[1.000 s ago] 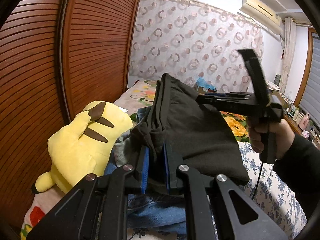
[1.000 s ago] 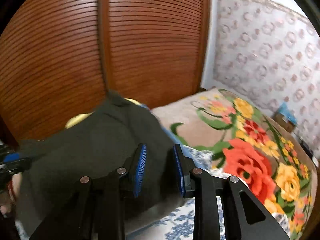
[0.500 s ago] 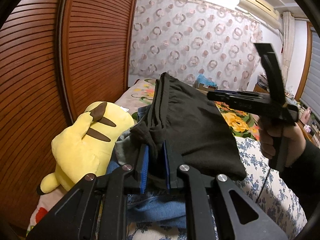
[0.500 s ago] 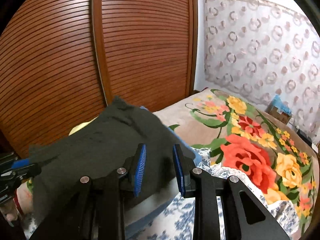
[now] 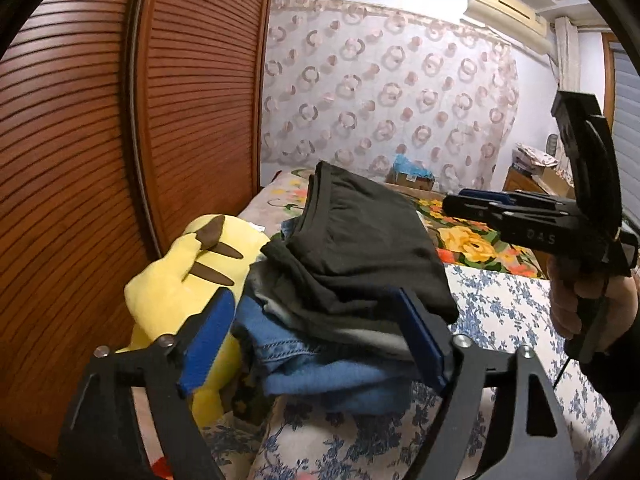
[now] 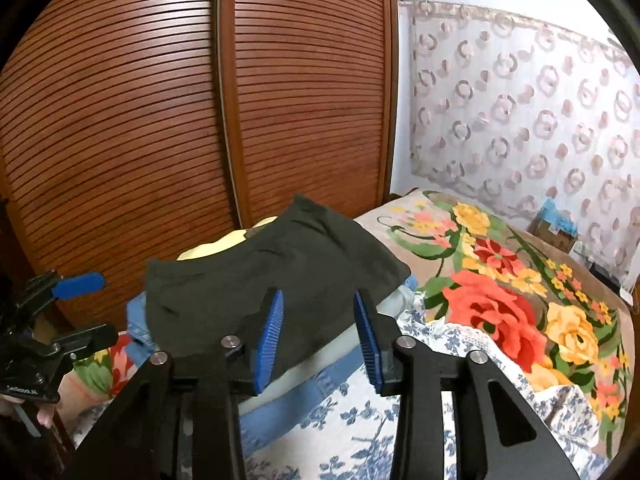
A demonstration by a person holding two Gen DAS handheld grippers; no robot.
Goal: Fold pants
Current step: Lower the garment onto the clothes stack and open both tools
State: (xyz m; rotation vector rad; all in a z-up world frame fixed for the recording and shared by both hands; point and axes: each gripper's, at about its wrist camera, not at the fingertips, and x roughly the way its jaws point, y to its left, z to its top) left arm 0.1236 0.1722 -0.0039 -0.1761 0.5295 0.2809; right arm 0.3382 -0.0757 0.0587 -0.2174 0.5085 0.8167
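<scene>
Left wrist view
Left gripper (image 5: 316,334): blue-padded fingers spread wide, holding nothing, framing the clothes pile from just in front.
Folded dark grey pants (image 5: 360,240): lying on top of the stack of folded blue denim jeans (image 5: 320,368), on the blue-and-white floral bedspread (image 5: 500,320).
Yellow plush toy (image 5: 188,280): touching the pile's left side, beside the brown slatted wooden wardrobe door (image 5: 100,140).
Right gripper (image 5: 476,200): held in a hand to the right of the pile; spread cannot be judged here.

Right wrist view
Right gripper (image 6: 318,334): fingers apart, empty, close before the pants' (image 6: 272,276) near edge.
Left gripper (image 6: 78,308): at the pile's left, fingers parted.
Bright flowered blanket (image 6: 500,292): to the right of the pile.
</scene>
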